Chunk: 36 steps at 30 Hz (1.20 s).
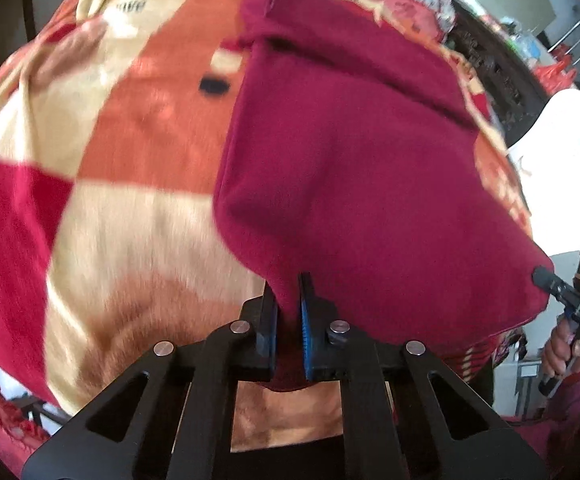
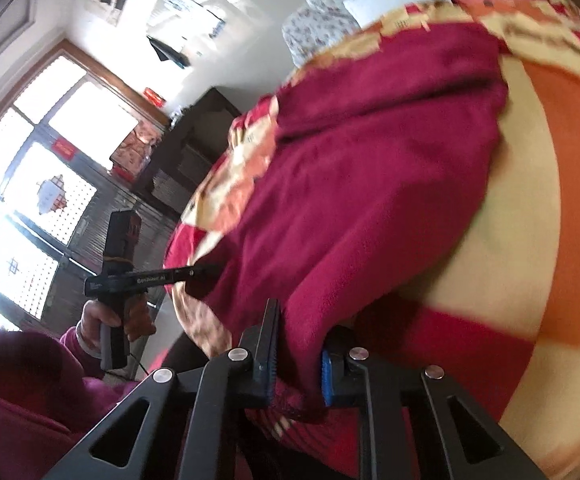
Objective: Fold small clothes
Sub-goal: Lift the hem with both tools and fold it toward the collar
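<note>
The garment point(image 1: 362, 184), dark red fleece, lies on the blanket point(image 1: 129, 208) with its near edge lifted at two corners. Your left gripper point(image 1: 287, 312) is clamped on one corner, cloth bunched between the pads; your right gripper point(image 2: 296, 356) pinches the other corner likewise. Garment's left edge runs straight and free over the checks; blanket to that side is bare. Its far side nears the blanket's border. Legible: "GenRobot AI" on the gripper body in the right view; blanket lettering too blurred.
</note>
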### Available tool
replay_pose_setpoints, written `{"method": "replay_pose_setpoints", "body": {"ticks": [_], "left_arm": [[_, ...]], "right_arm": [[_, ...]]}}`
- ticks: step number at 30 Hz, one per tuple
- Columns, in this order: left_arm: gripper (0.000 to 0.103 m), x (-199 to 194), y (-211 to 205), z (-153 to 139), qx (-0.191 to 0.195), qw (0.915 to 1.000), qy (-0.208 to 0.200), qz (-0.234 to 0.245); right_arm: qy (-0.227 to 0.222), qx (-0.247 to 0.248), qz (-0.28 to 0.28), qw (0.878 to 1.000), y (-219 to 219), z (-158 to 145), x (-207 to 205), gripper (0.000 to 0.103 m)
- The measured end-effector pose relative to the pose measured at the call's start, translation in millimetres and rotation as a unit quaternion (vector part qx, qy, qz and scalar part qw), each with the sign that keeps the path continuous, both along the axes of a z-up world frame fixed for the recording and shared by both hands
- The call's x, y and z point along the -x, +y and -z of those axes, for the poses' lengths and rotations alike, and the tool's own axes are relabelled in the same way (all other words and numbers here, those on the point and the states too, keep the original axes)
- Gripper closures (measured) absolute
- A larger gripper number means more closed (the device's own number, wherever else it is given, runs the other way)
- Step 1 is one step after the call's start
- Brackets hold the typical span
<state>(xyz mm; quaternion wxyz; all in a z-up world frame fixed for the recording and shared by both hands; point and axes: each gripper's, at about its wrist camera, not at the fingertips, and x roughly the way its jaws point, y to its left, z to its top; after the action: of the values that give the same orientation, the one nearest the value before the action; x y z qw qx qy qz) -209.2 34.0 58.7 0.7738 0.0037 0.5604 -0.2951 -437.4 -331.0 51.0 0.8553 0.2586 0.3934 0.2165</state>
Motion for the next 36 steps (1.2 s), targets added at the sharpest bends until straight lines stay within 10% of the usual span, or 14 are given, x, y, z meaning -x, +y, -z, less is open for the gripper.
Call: {"method": "replay_pose_setpoints", "body": {"ticks": [16, 26, 36], "left_arm": [[0.095, -113, -57, -68, 0.081, 0.9903, -0.111, -0.021], [0.096, -212, -116, -94, 0.079, 0.9820, -0.164, -0.050], [0.094, -288, -160, -66, 0.066, 0.9895, -0.112, -0.063]], "right_arm": [[-0.108, 0.071, 0.084, 0.988, -62, -78, -114, 0.089], [-0.097, 0.080, 0.133, 0.983, -109, -84, -206, 0.089], [-0.008, 0.035, 0.183, 0.982, -171, -39, -288, 0.089]]}}
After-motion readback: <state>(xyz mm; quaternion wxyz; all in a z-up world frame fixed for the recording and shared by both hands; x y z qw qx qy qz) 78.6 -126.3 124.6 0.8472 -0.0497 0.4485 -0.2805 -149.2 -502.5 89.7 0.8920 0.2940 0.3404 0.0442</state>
